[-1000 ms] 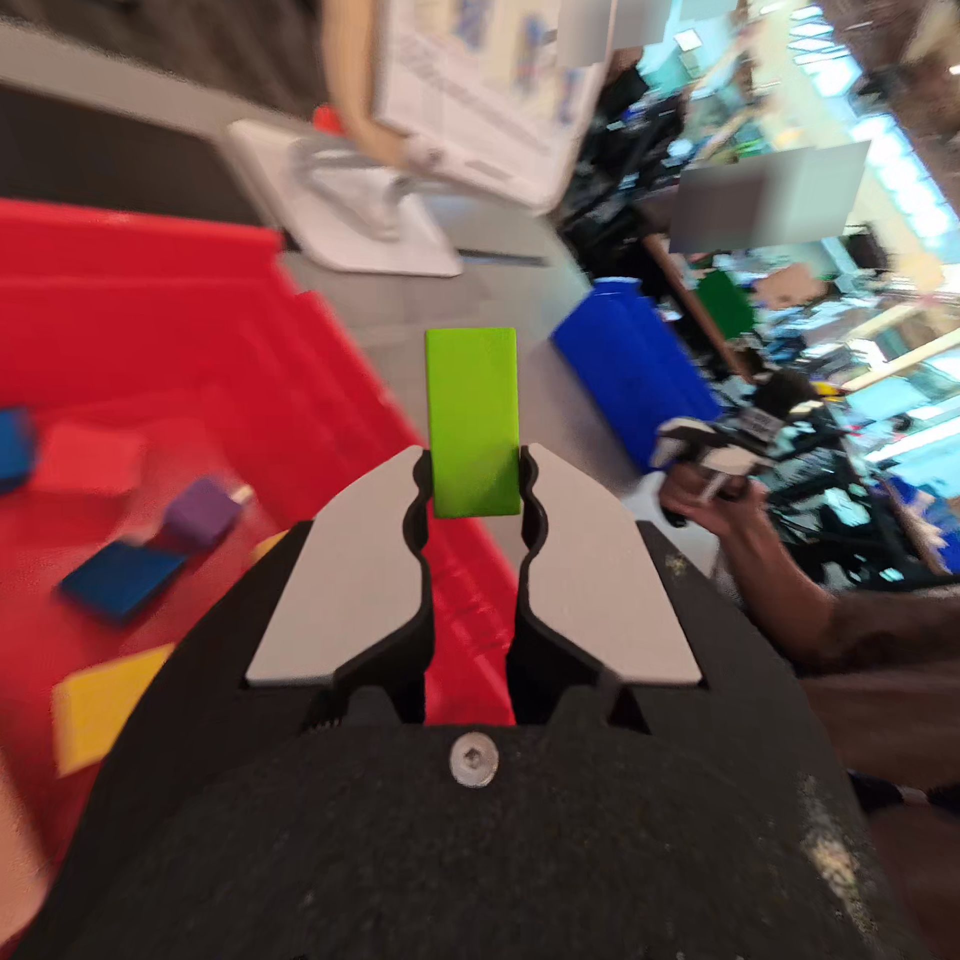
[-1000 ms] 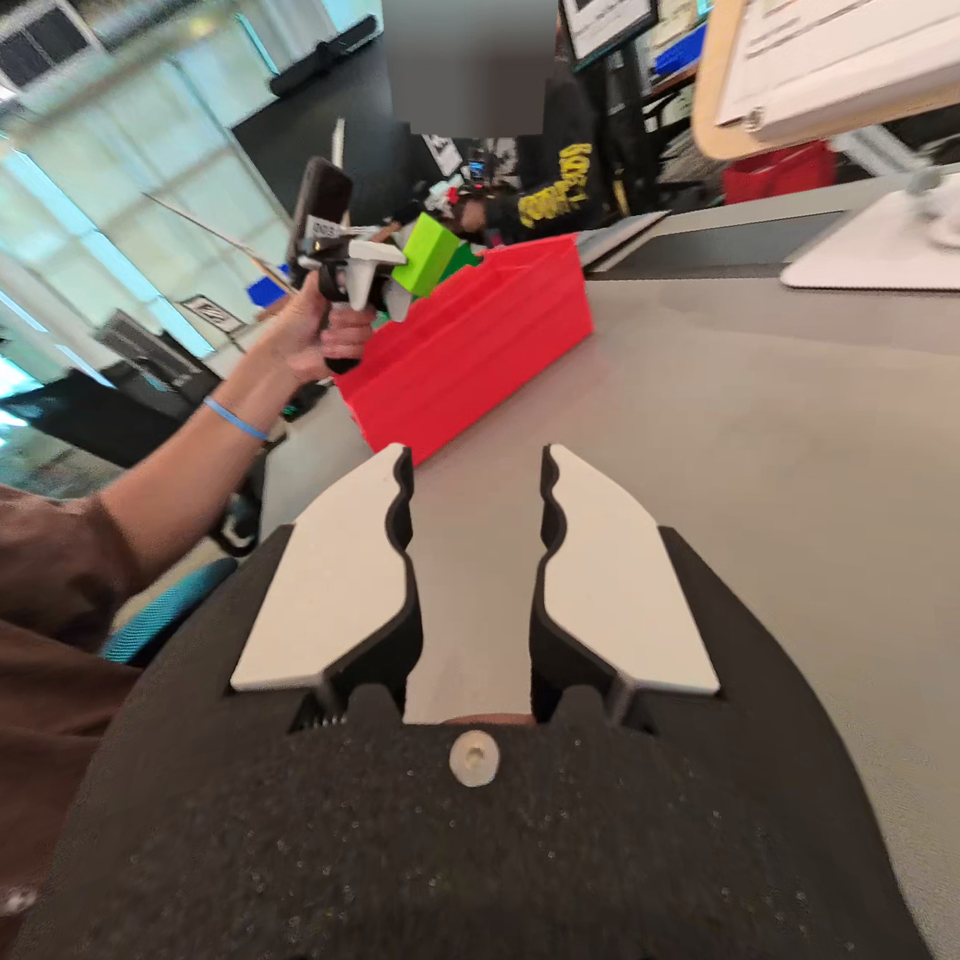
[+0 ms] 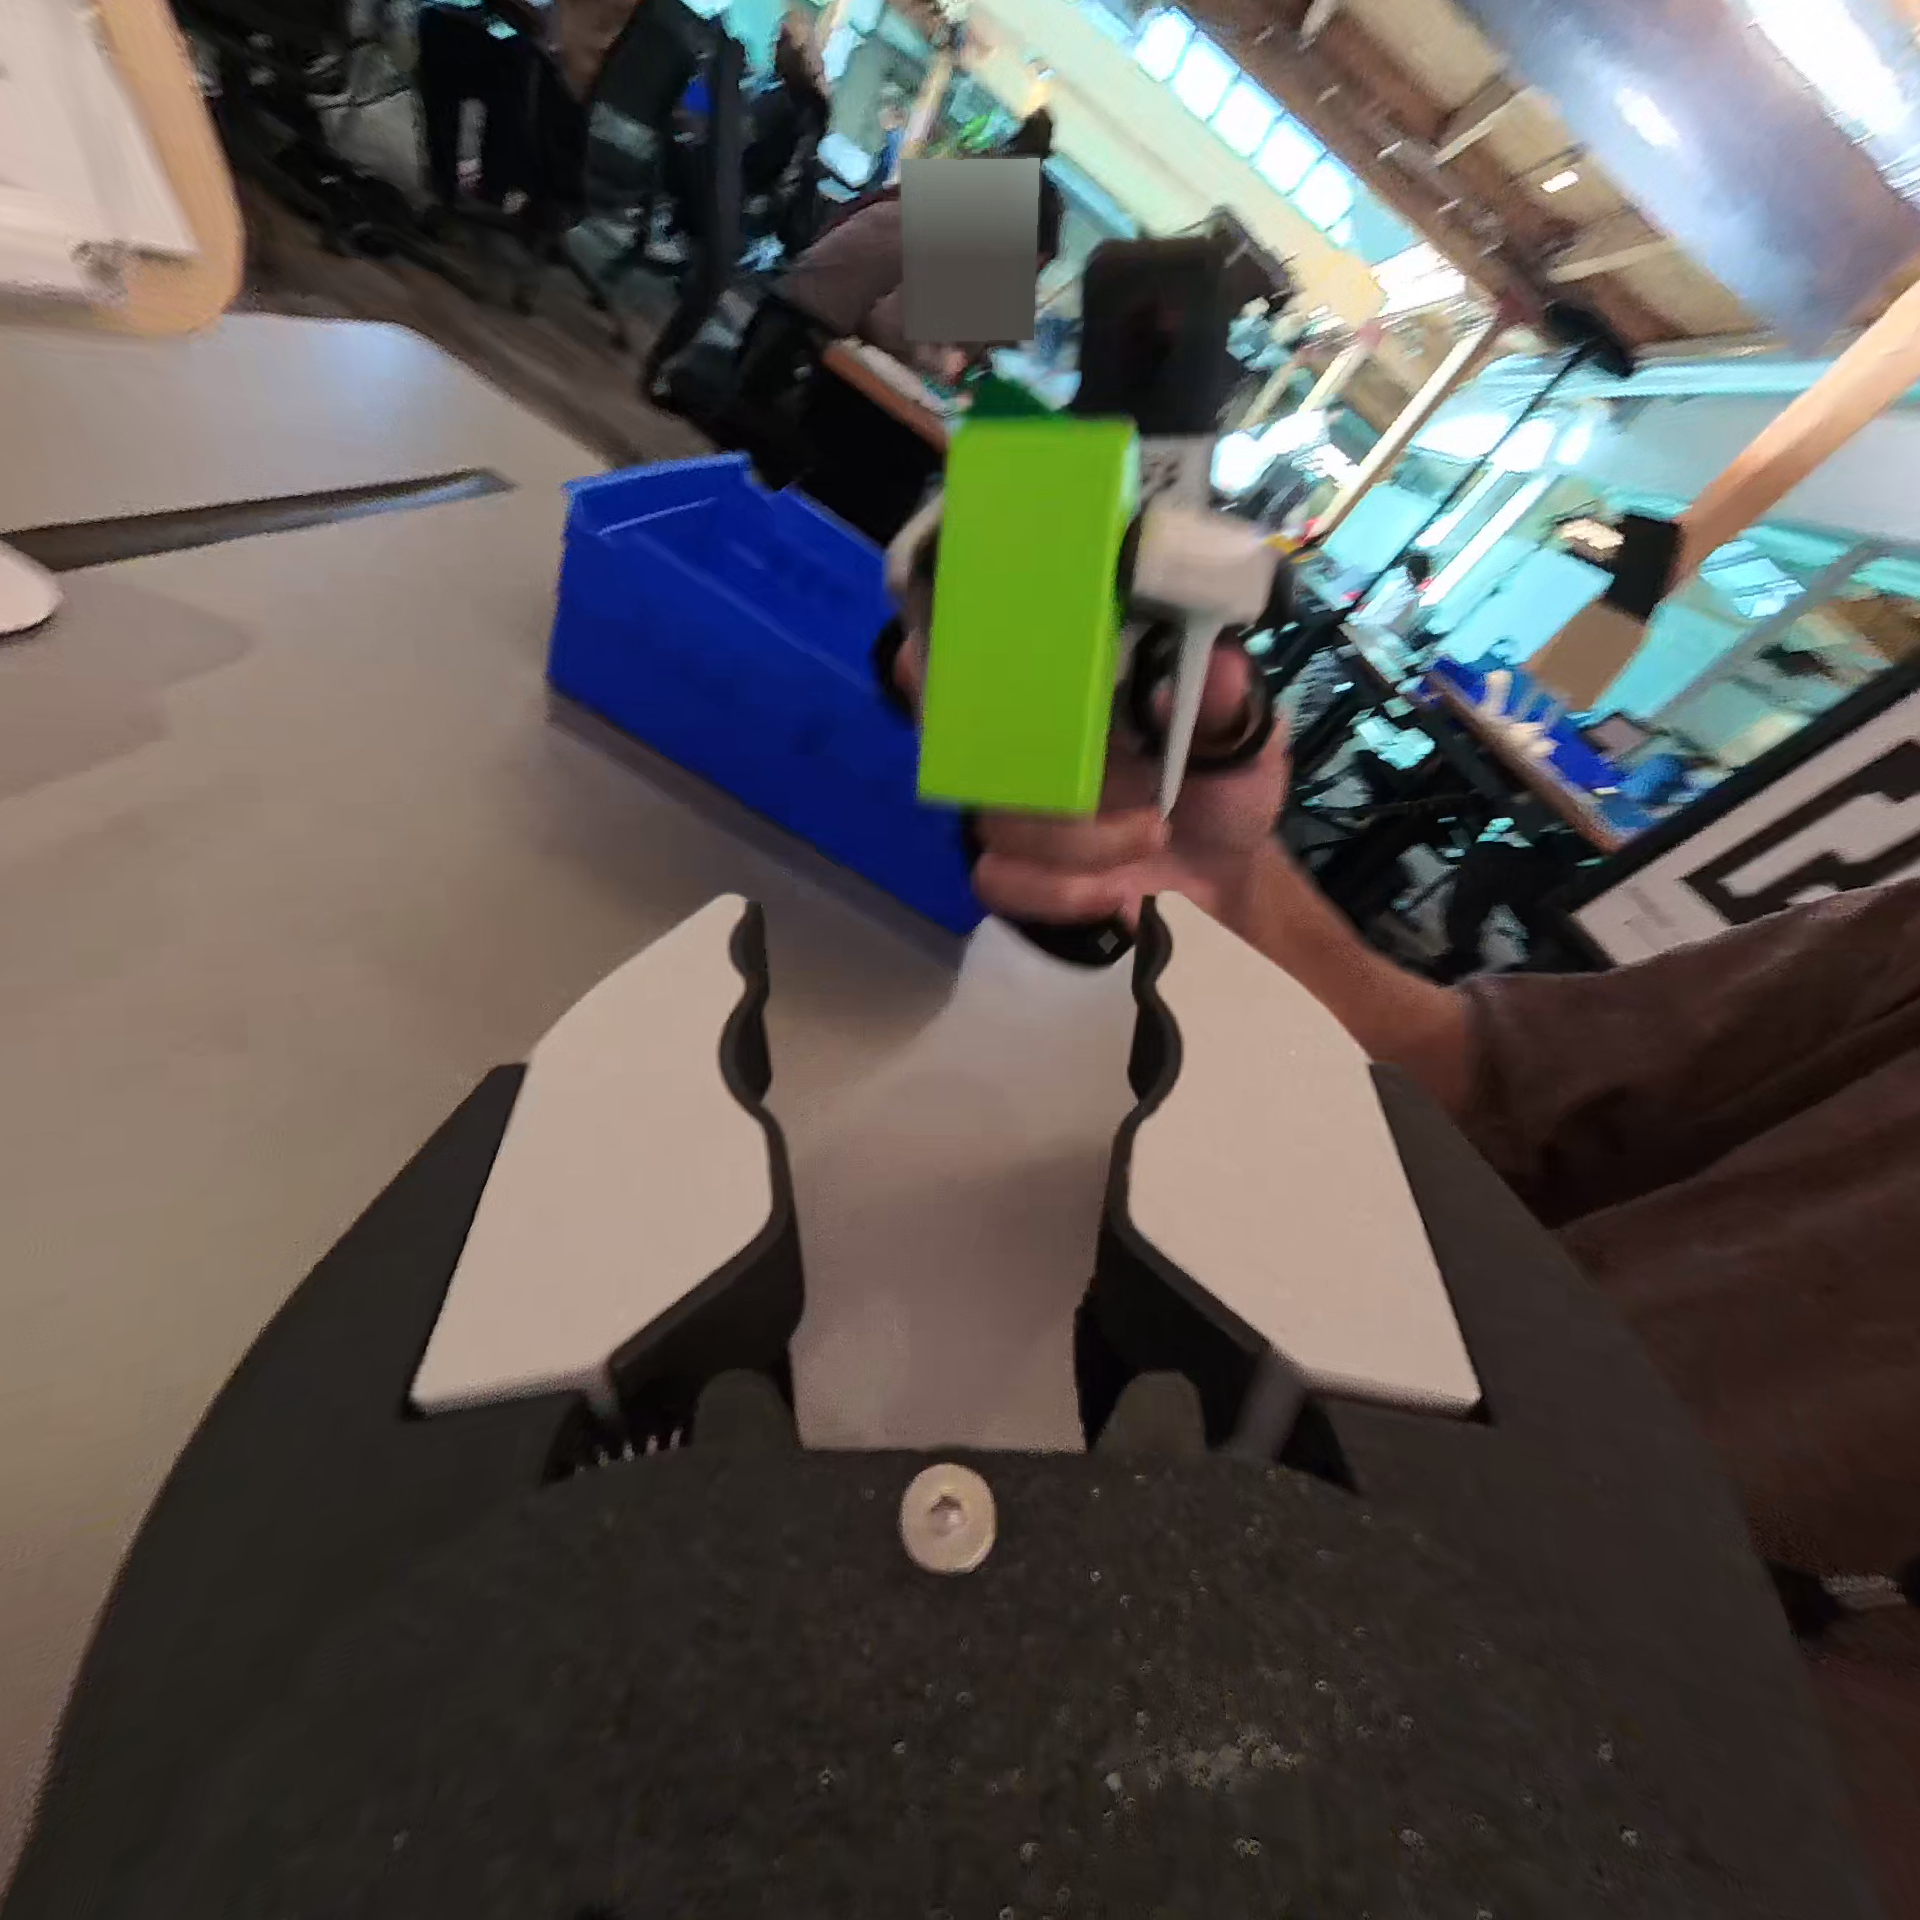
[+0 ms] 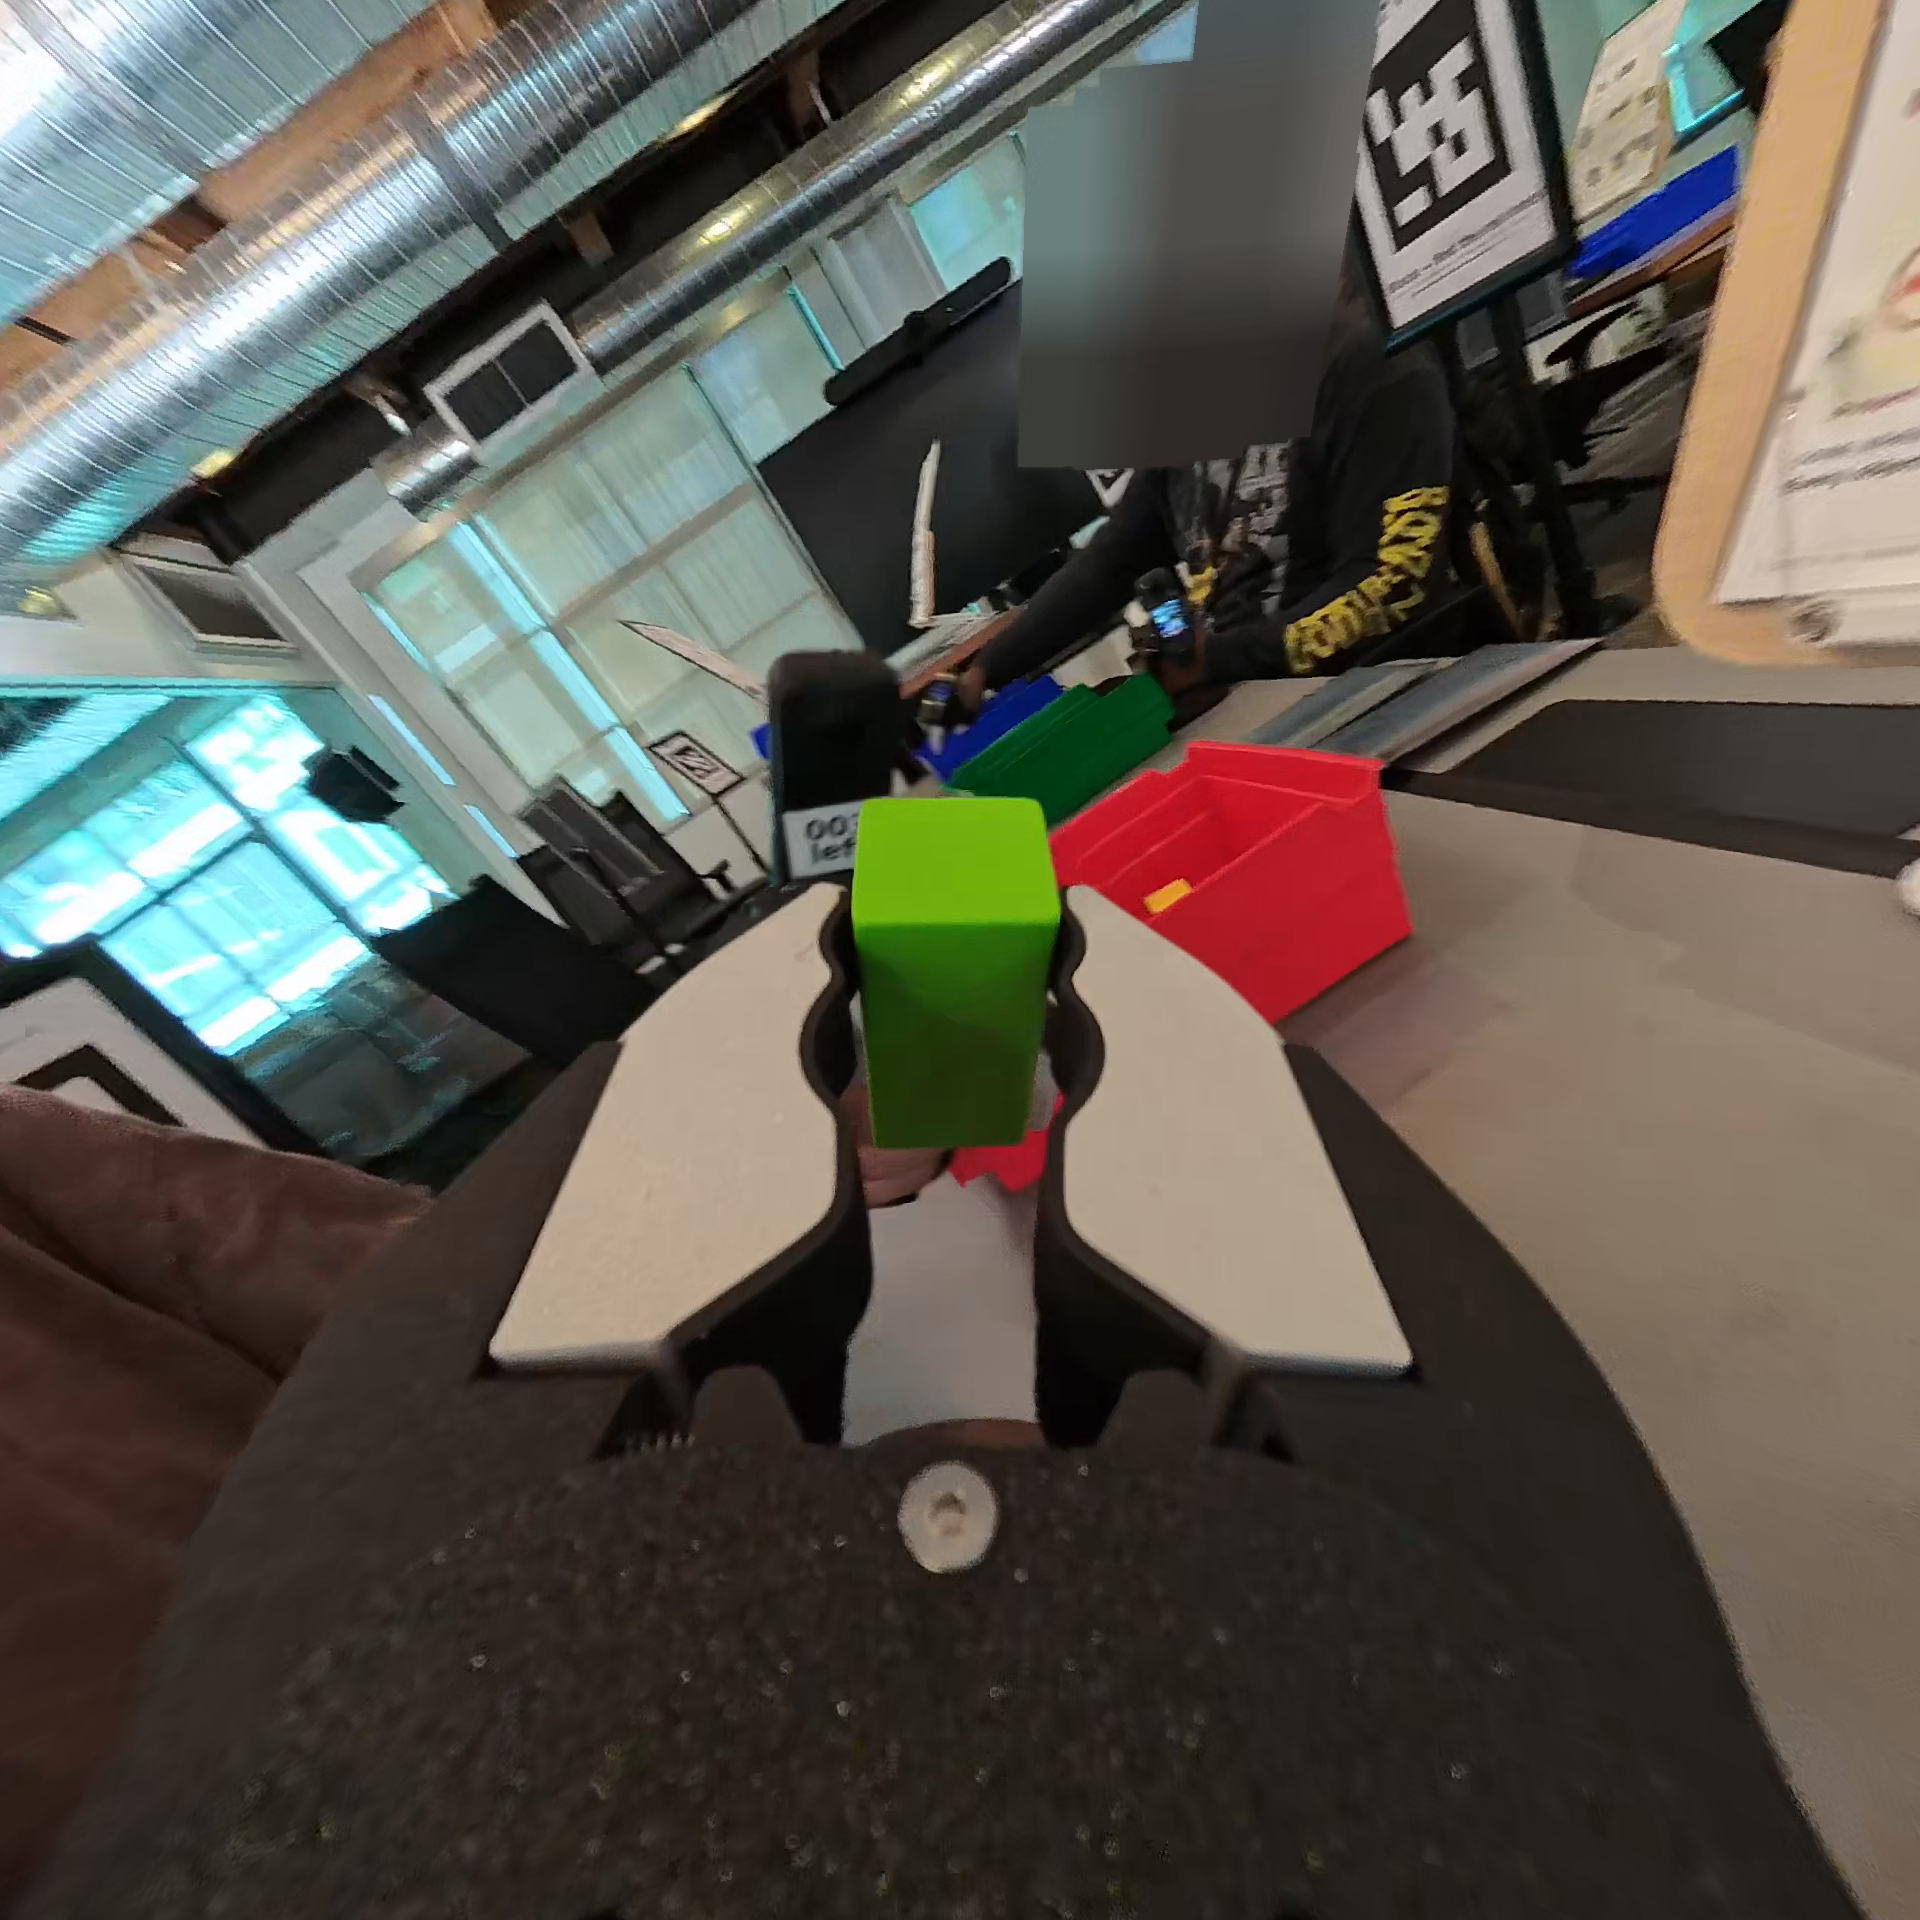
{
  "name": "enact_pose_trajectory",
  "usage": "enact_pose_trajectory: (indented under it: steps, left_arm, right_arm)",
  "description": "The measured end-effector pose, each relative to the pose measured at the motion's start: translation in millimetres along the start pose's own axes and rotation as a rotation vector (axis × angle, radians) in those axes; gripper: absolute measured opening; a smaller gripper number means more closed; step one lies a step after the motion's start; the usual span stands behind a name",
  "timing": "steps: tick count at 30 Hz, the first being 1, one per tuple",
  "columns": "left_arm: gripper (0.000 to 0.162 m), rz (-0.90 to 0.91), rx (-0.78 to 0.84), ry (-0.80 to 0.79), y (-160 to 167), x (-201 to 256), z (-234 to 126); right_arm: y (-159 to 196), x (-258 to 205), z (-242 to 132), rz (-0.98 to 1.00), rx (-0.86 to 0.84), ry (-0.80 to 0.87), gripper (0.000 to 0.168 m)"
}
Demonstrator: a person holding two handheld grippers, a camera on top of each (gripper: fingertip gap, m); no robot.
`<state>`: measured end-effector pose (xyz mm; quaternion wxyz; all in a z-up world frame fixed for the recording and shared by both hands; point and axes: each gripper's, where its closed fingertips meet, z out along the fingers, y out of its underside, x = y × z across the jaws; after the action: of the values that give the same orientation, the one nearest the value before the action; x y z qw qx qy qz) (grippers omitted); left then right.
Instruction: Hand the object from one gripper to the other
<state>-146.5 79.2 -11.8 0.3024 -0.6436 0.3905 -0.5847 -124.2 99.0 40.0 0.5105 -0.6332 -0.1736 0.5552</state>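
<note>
A lime-green rectangular block [image 4: 951, 987] stands upright between the pads of my right gripper [image 4: 954, 906], which is shut on its sides. In the left wrist view the same block [image 3: 1018, 623] hangs in the air just ahead, with the right gripper [image 3: 1195, 561] and the hand holding it behind the block. My left gripper [image 3: 945, 925] is open and empty, its fingertips a short way below and in front of the block, not touching it. Part of the left gripper's black body [image 4: 831, 727] shows behind the block in the right wrist view.
A blue bin [image 3: 727, 665] sits on the grey table [image 3: 260, 831] behind the block. A red bin [image 4: 1299, 883] with a yellow piece inside stands farther off, with green and blue bins [image 4: 1070, 738] beyond. A person in a black top [image 4: 1351, 582] sits at the far side.
The green block has passed from my left gripper to my right gripper. The left gripper has opened and drawn back; the right gripper has risen from the table and closed on the block.
</note>
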Motion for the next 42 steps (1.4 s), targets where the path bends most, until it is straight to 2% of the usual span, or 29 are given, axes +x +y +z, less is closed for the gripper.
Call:
enact_pose_trajectory:
  steps: [5, 9, 11, 15, 19, 23, 27, 29, 36, 42]
  left_arm:
    - [0.069, 0.052, -0.034, -0.228, 55.9, -7.2, -24.5]
    - [0.061, 0.074, -0.024, -0.31, 90.0, -5.6, -46.5]
    - [0.059, 0.052, -0.01, -0.331, 99.5, -6.8, -55.4]
    - [0.057, 0.008, 0.01, -0.34, 106.9, -11.1, -64.8]
    - [0.057, 0.032, 0.002, -0.379, 105.0, -16.9, -67.3]
    - [0.057, 0.061, 0.023, -0.405, 95.9, -15.1, -68.3]
    - [0.056, 0.086, -0.009, -0.424, 101.3, -17.3, -67.0]
    - [0.049, 0.085, -0.037, -0.421, 107.2, -17.8, -64.9]
    - [0.05, 0.095, -0.079, -0.426, 120.6, -20.2, -60.4]
    - [0.051, 0.098, -0.075, -0.427, 123.6, -20.6, -60.1]
  right_arm:
    - [-44.6, 11.3, -61.0, -0.237, 0.035, 0.285, 0.035]
    - [-87.5, 51.1, -144.4, -0.362, 0.034, 0.617, 0.035]
    - [-95.2, 86.0, -190.6, -0.359, -0.024, 0.82, 0.035]
    - [-79.3, 161.9, -271.2, -0.243, -0.236, 1.152, 0.035]
    - [-41.9, 222.9, -326.4, -0.046, -0.515, 1.38, 0.035]
    - [-13.1, 251.3, -336.9, 0.072, -0.772, 1.424, 0.035]
    - [6.6, 267.9, -342.7, 0.182, -0.928, 1.437, 0.035]
    - [9.9, 274.9, -347.6, 0.215, -0.942, 1.466, 0.035]
    - [21.3, 292.2, -361.7, 0.305, -0.926, 1.511, 0.035]
    - [30.3, 298.9, -367.5, 0.282, -0.938, 1.546, 0.035]
